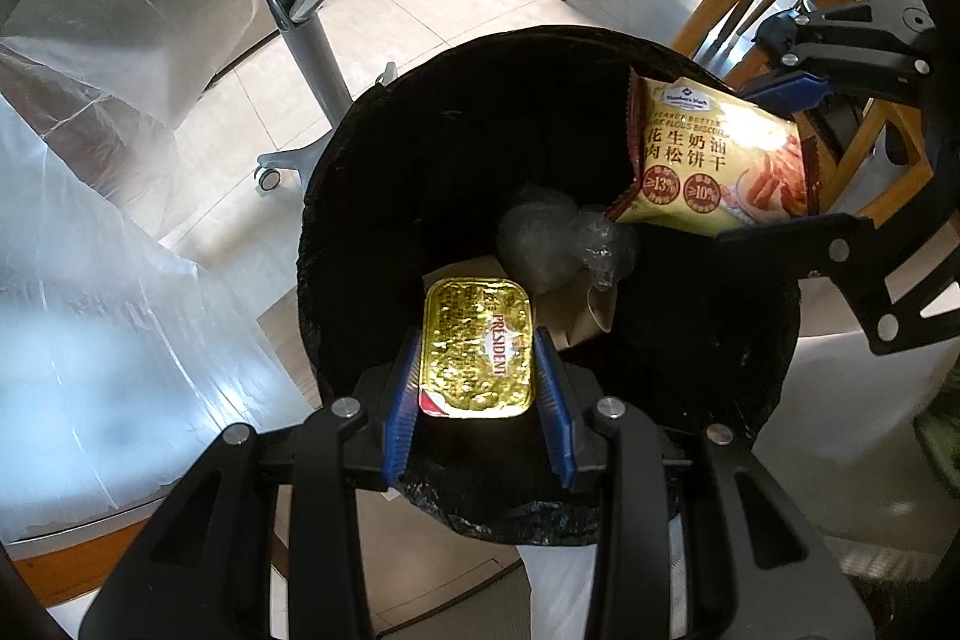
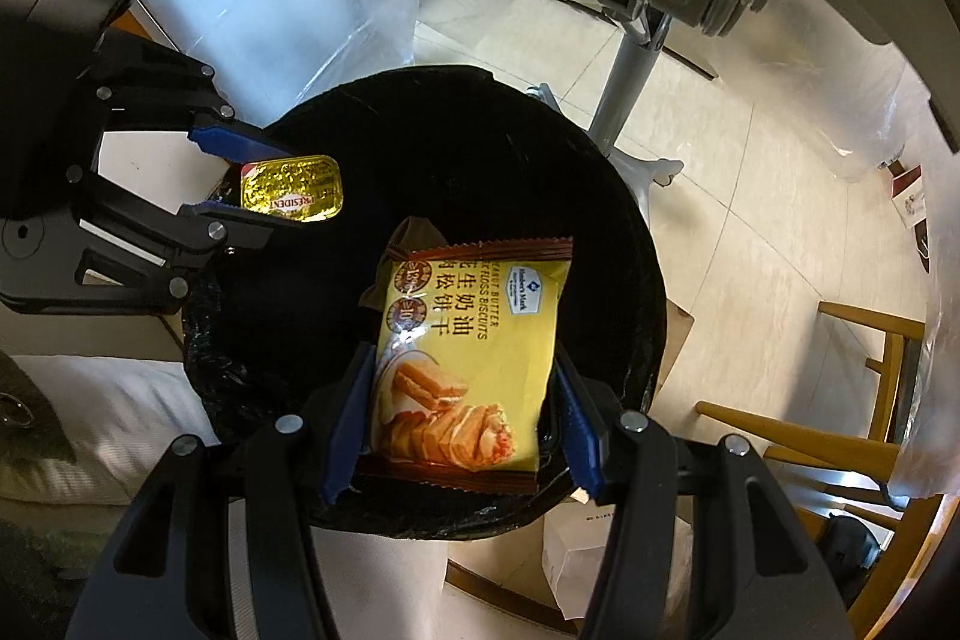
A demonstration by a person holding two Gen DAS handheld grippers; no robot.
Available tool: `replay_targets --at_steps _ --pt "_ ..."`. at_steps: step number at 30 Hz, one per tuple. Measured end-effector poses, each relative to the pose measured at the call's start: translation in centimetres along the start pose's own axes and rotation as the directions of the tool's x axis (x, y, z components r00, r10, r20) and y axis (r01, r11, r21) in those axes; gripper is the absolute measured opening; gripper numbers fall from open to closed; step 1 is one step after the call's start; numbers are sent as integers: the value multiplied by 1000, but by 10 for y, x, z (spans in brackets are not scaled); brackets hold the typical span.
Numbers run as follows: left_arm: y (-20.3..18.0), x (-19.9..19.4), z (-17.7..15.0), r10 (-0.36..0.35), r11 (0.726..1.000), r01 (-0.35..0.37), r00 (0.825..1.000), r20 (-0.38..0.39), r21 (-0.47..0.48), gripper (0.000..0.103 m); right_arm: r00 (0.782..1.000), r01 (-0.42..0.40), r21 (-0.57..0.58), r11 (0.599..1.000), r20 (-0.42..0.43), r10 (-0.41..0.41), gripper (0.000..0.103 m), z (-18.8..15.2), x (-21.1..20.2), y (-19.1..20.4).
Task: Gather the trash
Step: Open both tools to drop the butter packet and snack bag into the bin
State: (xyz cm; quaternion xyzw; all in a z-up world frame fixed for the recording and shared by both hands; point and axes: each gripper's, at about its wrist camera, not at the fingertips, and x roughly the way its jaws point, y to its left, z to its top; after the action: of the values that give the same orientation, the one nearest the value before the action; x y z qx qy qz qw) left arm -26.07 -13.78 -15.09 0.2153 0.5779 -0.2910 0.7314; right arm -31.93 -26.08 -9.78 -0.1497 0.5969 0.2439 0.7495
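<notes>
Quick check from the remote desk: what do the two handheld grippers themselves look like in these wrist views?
Both match. The left gripper and right gripper have black cut-out linkage arms with silver round bolts, and two blue ribbed fingers each. No cables, markings or sleeves show.

Bin bottom too dark to read past the fingers; butter pack hides the paper behind it, snack packet covers the bin rim between right fingers.

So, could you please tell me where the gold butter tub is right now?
The gold butter tub is clamped in the left gripper, over the near edge of the black-lined bin; the right wrist view shows it left of the biscuit packet.
</notes>
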Motion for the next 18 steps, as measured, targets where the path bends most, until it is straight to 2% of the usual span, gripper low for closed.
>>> replay_targets --at_steps 3,4,5,6,8,11,14,18 --pt "1 2 1 -3 1000 3 1000 -4 -10 38 1000 9 1 1000 -9 -9 55 1 0 1" --pt "2 2 1 -21 1000 20 1000 -2 -20 43 1000 10 7 1000 -11 -10 56 0 1 1" --pt "4 1 1 -31 999 31 1000 2 -33 63 1000 7 10 1000 -16 -7 59 0 1 0" --pt "6 -1 1 -25 999 26 1000 15 -45 78 1000 8 15 1000 -19 -7 68 -1 1 0" --pt "7 -6 2 -26 998 28 999 37 -50 79 1000 8 25 1000 -8 -8 76 0 -1 -3" --pt "7 -8 1 -17 999 18 999 38 -48 81 1000 -1 47 999 4 1 81 -1 -4 -6" --pt "6 -7 0 -9 999 11 999 33 -49 84 1000 -6 66 998 9 5 85 -3 -6 -8" --pt "8 -12 -3 -5 999 7 1000 30 -52 85 1000 -7 83 997 14 6 85 -4 -13 -14"
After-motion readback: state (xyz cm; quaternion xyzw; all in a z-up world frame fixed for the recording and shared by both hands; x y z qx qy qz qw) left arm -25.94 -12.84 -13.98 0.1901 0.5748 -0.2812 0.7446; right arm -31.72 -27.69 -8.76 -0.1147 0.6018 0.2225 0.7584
